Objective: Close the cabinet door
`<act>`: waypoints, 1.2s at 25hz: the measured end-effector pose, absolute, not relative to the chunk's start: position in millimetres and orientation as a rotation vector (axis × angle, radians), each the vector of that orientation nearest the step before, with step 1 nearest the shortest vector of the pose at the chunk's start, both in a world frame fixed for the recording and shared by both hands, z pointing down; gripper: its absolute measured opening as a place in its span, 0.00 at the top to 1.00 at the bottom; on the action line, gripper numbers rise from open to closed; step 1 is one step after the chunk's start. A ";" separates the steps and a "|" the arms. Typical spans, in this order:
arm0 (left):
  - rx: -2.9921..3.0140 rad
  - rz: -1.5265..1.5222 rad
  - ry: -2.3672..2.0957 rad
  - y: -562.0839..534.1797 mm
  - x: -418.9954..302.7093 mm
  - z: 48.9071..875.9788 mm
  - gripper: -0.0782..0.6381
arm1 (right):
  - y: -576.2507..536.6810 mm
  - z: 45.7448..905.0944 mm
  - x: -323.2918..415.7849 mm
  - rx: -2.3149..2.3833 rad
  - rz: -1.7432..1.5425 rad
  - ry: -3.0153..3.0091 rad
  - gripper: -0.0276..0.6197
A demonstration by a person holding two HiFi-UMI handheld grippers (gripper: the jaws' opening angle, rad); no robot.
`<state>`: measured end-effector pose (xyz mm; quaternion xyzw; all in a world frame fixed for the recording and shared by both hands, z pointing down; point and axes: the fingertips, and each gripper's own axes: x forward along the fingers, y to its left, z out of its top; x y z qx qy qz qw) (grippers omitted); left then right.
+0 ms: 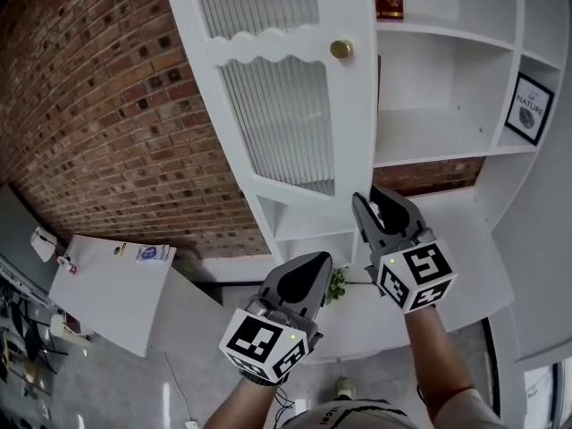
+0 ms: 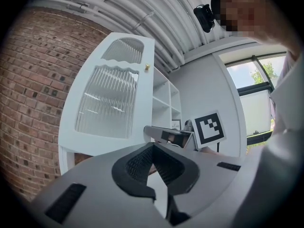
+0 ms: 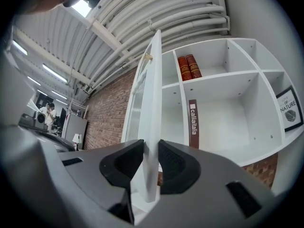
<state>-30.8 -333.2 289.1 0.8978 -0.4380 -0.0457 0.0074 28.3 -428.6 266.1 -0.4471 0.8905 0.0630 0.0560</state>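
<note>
Cabinet door [image 3: 152, 89] edge pinched in right gripper [image 3: 151, 148], left gripper [image 2: 153, 148] closed, empty

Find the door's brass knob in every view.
Head view: knob top centre, near the right edge of the door.
Left gripper view: knob upper middle, at the door's right edge.
Right gripper view: knob upper middle, on the edge-on door.
Shared landmark: brick wall, left of the door in all three.

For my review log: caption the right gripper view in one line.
Right tongs grip the open cabinet door by its edge; white shelves with red books behind.
</note>
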 end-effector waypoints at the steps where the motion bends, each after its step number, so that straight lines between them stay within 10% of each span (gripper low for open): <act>1: 2.808 -0.144 -1.371 -337.2 -28.3 289.7 0.88 | -432.7 266.6 30.2 -1.353 0.195 2.702 0.81; 30: 2.800 -0.126 -1.383 -417.1 0.3 302.6 0.88 | -530.8 265.7 48.7 -1.531 0.389 2.674 0.76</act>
